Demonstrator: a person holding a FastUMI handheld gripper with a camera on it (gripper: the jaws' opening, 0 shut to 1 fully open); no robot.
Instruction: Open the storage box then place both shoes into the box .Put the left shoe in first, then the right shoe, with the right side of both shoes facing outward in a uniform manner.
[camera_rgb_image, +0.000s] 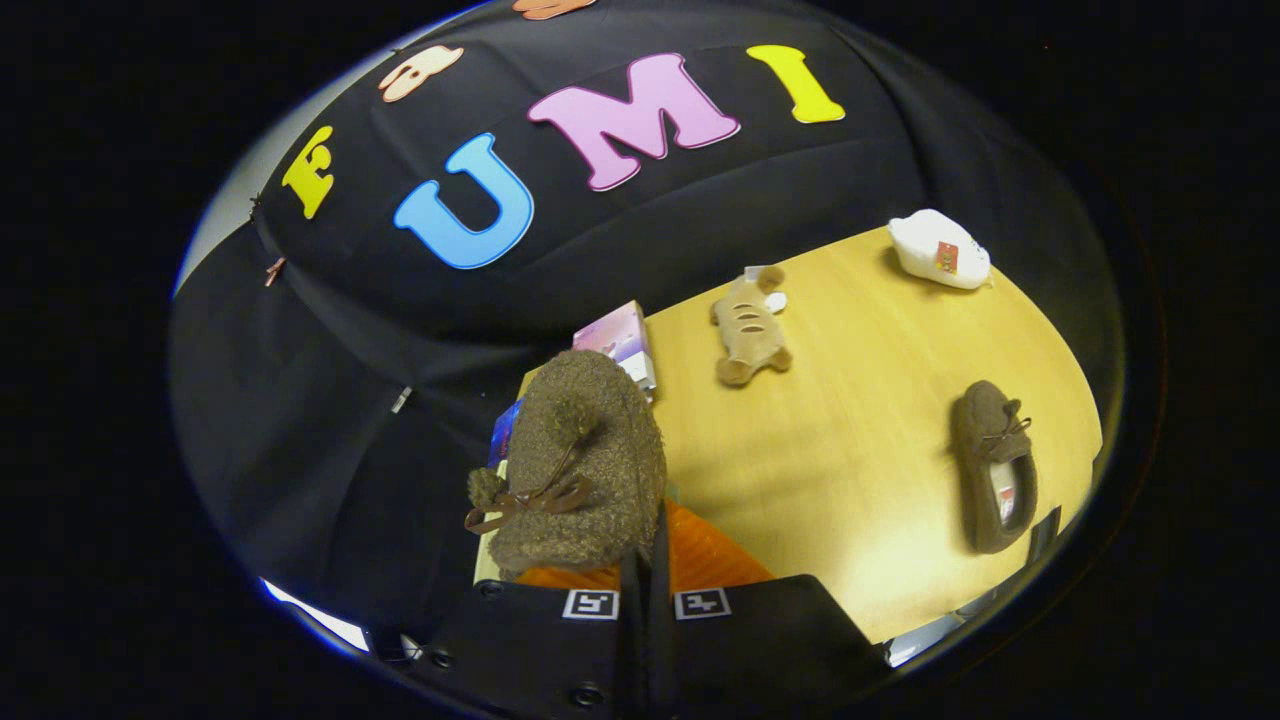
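- Gripper (648, 560) fingers are pinched together on the fuzzy brown shoe (580, 465), holding it up ahead of them.
- Second brown shoe (993, 465) lies on the wooden table (850, 440), well apart, near a plush toy (748, 328).

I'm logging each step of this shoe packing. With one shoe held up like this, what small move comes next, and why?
Probably carry the held shoe toward the box. The gripper has its fingers shut on this fuzzy brown shoe, lifted above the table. The other shoe lies on the wood beyond, so it waits its turn.
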